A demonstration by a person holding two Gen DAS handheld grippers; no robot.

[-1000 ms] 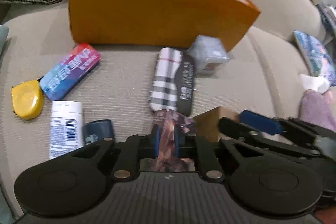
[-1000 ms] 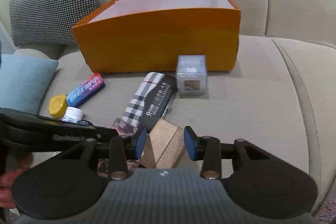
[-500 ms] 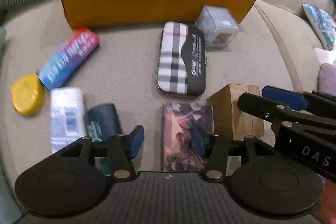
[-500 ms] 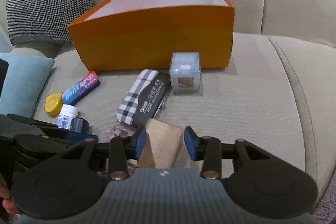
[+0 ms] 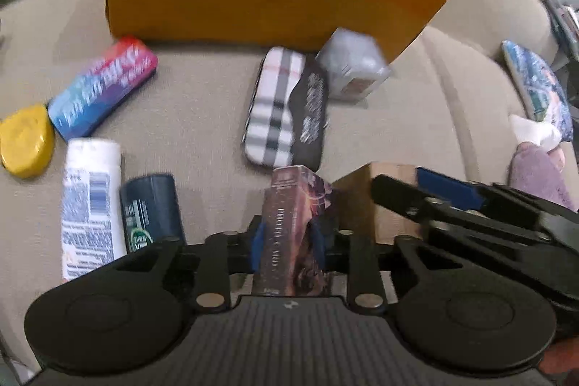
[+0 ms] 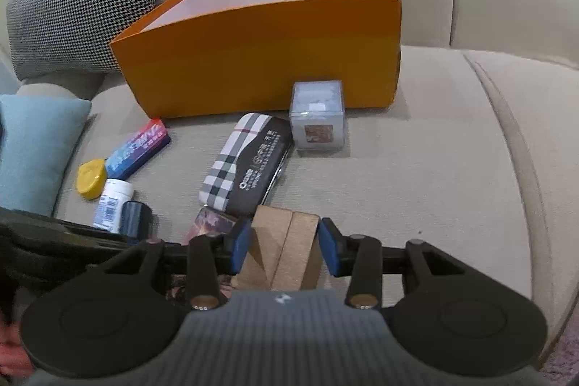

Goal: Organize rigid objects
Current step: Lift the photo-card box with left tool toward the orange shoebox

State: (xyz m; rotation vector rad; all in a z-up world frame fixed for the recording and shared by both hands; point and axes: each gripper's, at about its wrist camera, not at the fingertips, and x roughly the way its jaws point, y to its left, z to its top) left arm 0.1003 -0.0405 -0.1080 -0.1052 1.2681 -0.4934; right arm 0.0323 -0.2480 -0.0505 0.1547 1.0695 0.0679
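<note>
The left gripper (image 5: 287,241) is clamping a stiff, light card box (image 5: 295,223) by its flat sides — the right gripper (image 6: 284,246) is straddling, jaws apart, the wooden block (image 6: 286,252) at its 6 o'clock on the sofa (image 6: 416,176).

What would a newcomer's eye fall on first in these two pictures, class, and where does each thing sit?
The big orange box at the back of the sofa seat, open-topped, dominates. Nearer, each gripper has something between its fingers: the left gripper is closed on a picture-printed card box, and the right gripper brackets a wooden block. Small items lie scattered between, notably a plaid case.
</note>
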